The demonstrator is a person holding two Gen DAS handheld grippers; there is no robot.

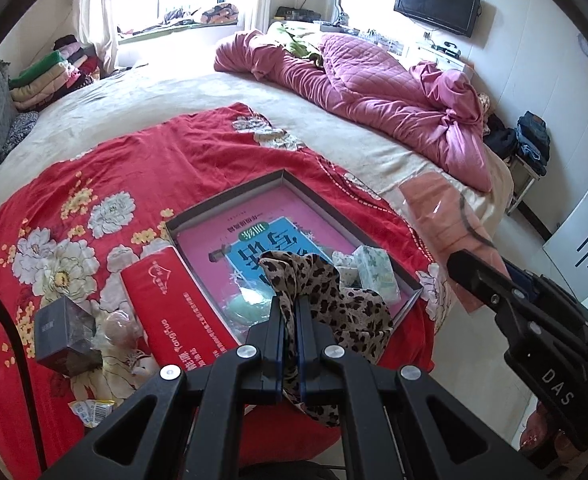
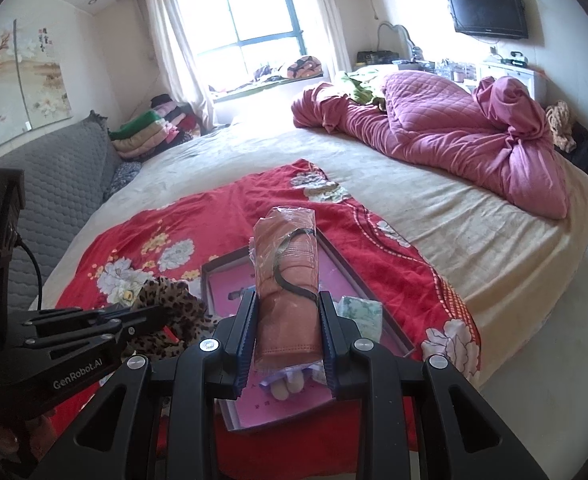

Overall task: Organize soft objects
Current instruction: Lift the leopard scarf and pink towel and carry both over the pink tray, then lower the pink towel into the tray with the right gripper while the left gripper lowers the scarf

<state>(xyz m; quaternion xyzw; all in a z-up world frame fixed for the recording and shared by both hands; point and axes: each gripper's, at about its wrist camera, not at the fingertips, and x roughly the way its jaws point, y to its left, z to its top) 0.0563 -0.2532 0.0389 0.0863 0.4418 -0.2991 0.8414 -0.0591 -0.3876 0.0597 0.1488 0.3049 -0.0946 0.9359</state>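
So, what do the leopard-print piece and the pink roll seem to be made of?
Leopard-print piece: thin, limp woven fabric, probably a scarf; it drapes and bunches. Pink roll: soft matte cloth, seemingly stitched at the edge, inside glossy clear plastic wrap that shows glare.

The thin leopard-print cloth scarf (image 1: pixel 314 280) looks soft and matt. The salmon-pink stitched roll (image 2: pixel 290 292) sits in glossy, crinkled clear plastic. The red floral cotton-like bedspread (image 1: pixel 94 184) is matt, and the pink quilted comforter (image 1: pixel 374 80) looks padded.

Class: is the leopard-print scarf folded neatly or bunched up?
Bunched up. The leopard-print scarf hangs crumpled from the left gripper, draping over the shallow box's near edge.
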